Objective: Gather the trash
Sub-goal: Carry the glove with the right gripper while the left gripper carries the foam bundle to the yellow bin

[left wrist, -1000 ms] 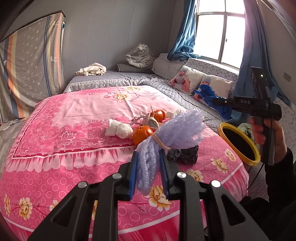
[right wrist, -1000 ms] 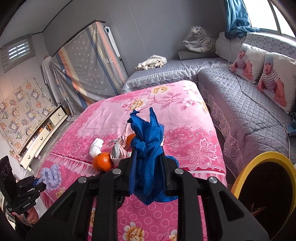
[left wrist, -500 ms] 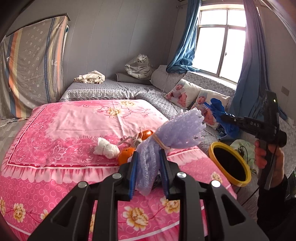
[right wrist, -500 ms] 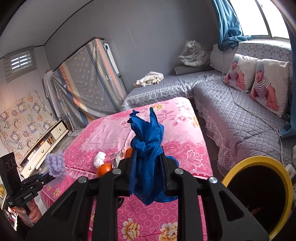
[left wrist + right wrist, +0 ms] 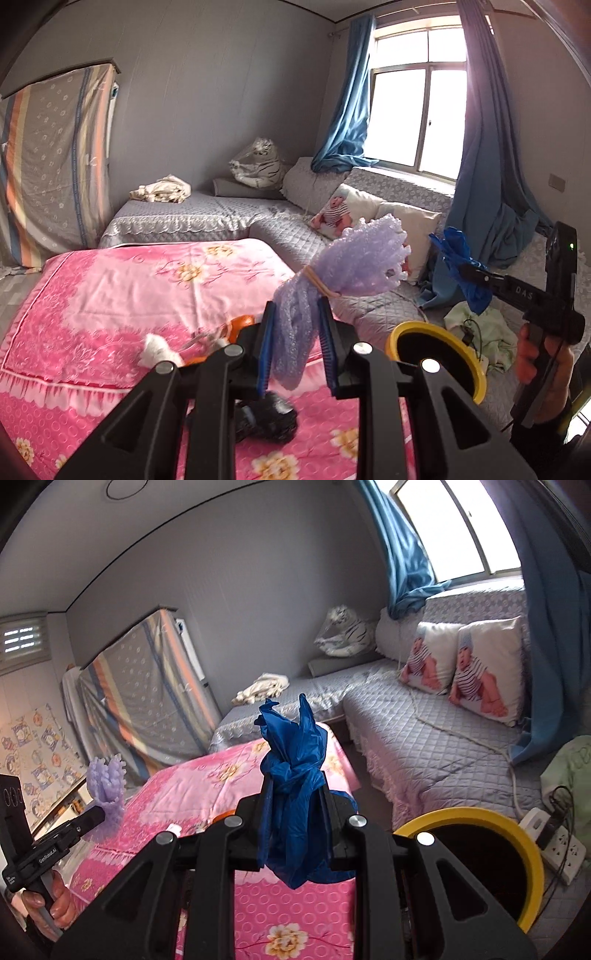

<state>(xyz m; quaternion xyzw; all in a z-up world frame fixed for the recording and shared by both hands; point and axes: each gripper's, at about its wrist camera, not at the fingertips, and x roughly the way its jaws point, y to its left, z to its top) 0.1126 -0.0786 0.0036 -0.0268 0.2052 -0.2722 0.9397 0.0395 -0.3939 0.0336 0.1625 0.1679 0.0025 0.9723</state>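
my right gripper [image 5: 295, 805] sits at lower centre, jaws clamped on a knotted blue plastic bag [image 5: 293, 775] that sticks up past the fingers. at lower right is the yellow-rimmed bin [image 5: 532, 853] (dark inside). at far left a hand [image 5: 55, 901] holds the left gripper [image 5: 98, 814], pinching a lavender foam net [image 5: 107, 788]. the pink bedspread [image 5: 207, 794] fills the middle, grey quilted cushions beyond.

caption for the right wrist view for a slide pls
Right gripper shut on a knotted blue plastic bag, held above the pink bedspread beside the yellow-rimmed bin.
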